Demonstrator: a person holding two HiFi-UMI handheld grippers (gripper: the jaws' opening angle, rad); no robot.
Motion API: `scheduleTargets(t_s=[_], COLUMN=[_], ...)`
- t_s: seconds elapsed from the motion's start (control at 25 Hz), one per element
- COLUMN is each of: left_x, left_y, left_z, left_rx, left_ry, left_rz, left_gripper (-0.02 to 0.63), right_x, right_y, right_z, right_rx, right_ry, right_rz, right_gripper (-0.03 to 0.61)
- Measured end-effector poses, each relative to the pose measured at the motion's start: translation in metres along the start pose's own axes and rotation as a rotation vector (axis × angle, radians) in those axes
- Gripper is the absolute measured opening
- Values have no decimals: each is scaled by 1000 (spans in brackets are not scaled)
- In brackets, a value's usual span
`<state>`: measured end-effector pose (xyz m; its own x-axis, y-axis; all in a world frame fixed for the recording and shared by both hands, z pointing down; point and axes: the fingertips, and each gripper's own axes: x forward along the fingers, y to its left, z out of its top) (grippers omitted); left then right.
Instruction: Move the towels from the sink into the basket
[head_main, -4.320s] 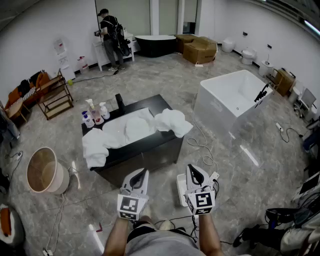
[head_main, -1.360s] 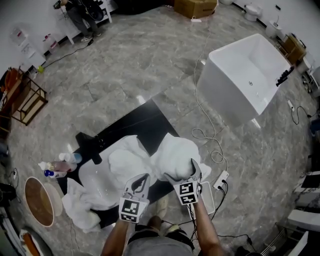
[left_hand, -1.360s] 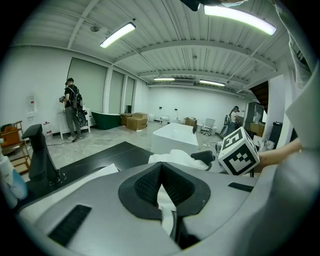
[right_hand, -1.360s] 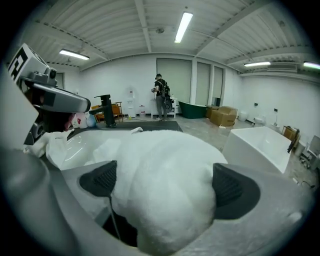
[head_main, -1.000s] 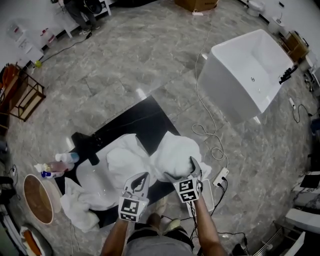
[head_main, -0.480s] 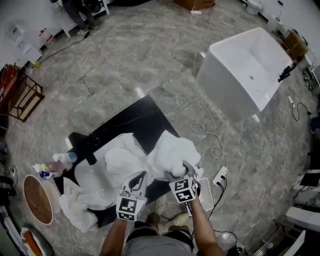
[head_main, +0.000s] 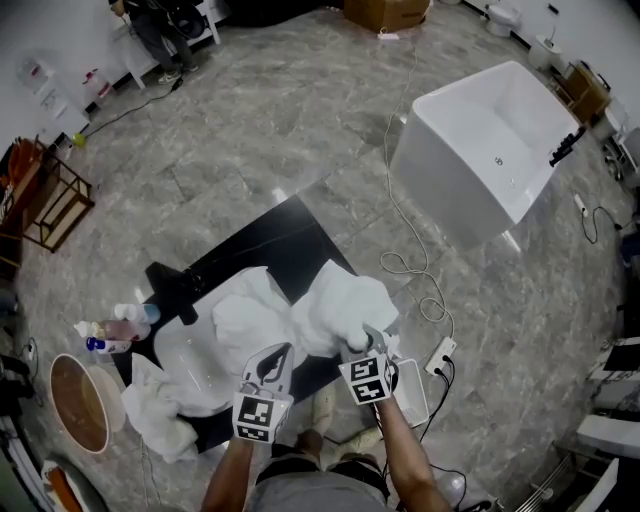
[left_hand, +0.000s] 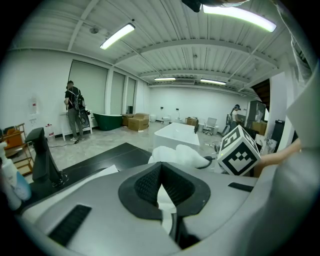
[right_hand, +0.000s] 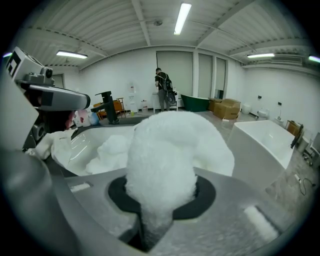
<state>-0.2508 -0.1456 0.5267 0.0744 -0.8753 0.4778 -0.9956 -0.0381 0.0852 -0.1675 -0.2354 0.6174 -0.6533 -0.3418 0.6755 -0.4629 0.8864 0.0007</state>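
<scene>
Three white towels lie around the white sink in the black vanity. One is bunched on the right end, one lies in the middle, and one hangs off the front left. My right gripper has just been closing, and its jaws now pinch the right towel. In its own view, that gripper has its pads pressed into the pile. My left gripper hovers shut and empty over the sink's front rim, also seen in its own view. The round tan basket stands on the floor to the left.
A black faucet and several bottles stand at the sink's back left. A white bathtub sits to the far right, with a cable and power strip on the floor nearby. A person stands at the back.
The right gripper's jaws closed from wide open onto the right towel's near edge. The left gripper lifted slightly.
</scene>
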Motion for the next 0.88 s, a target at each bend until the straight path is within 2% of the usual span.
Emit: scheduleTargets(t_s=[0.24, 0.44, 0.68, 0.88], left_x=[-18, -31, -39, -43], left_y=[-9, -25, -60, -108], left_z=[25, 54, 89, 115], left_rx=[40, 85, 136, 201], left_ry=[-50, -95, -165, -215], left_rz=[8, -16, -69, -160], left_gripper=[9, 9, 9, 9], right_x=[-42, -90, -164, -232], right_y=[-6, -19, -39, -58], right_z=[34, 63, 79, 81], right_rx=[0, 20, 39, 31], right_ry=[-95, -193, -285, -350], right_rz=[-49, -114, -221, -342], right_gripper=[97, 96, 97, 97])
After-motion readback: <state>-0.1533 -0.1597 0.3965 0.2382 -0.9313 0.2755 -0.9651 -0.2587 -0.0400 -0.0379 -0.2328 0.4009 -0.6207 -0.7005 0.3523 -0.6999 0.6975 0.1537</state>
